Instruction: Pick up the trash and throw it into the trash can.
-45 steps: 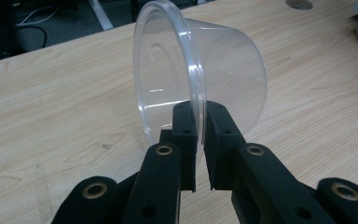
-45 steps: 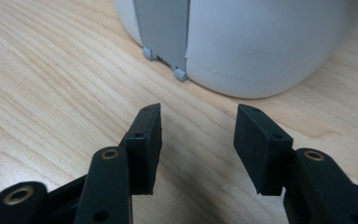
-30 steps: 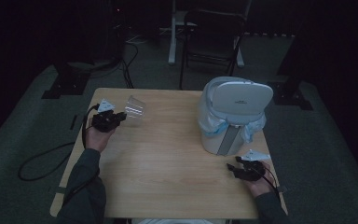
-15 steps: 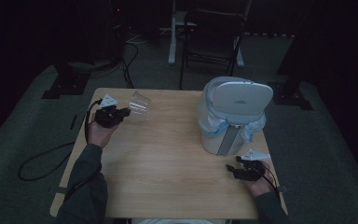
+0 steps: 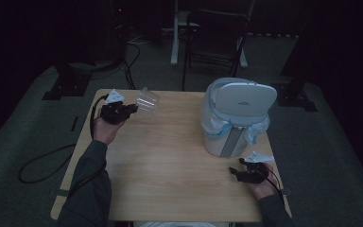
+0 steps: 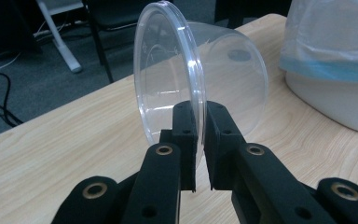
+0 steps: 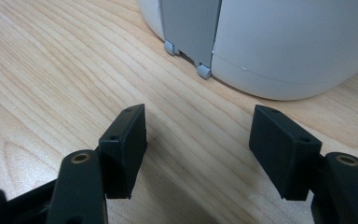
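Observation:
A clear plastic cup hangs on its side above the wooden table, its rim pinched between the jaws of my left gripper. In the high view the left gripper holds the clear plastic cup over the table's far left corner. My right gripper rests low over the table near the front right, a little short of the white bin. Its jaws have just been opening and stand wide apart with nothing between them. The high view shows the right gripper in front of the white bin.
The white bin has a flip lid and a white bag with a blue edge folded over its rim. Its grey pedal bar faces my right gripper. A dark chair and cables lie on the floor beyond the table.
My left gripper has lifted the cup and carried it a little farther back. The right hand has stayed where it was.

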Motion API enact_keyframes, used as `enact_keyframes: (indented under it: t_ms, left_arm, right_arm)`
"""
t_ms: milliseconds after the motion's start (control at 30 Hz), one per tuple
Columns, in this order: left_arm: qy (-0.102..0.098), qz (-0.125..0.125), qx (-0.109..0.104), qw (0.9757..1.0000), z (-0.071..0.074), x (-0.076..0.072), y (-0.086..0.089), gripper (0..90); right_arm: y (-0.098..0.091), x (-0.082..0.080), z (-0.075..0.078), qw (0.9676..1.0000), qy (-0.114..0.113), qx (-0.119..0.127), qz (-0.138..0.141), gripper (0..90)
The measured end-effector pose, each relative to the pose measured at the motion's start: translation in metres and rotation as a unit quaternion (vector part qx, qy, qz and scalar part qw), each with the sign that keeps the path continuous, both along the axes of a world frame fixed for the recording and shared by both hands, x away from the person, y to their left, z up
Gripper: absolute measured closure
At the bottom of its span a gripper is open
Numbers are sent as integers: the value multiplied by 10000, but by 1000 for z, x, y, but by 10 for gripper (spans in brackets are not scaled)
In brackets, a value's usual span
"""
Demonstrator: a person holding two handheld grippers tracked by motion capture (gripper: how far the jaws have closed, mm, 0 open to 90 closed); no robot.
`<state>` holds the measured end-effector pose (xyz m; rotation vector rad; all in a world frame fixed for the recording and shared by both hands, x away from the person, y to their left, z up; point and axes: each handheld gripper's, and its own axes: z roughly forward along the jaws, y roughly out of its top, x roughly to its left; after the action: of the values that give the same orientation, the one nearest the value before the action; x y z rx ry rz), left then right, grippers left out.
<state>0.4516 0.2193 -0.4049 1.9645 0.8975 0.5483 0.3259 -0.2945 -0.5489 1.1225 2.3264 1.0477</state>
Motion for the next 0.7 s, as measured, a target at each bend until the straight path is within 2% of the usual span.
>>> enact_keyframes:
  t_ms: [700]
  left_arm:
    - [-204,-271,-73,9994,26,6,-18,843]
  right_arm:
    - [0,0,0,10000,-1,-3,6,353]
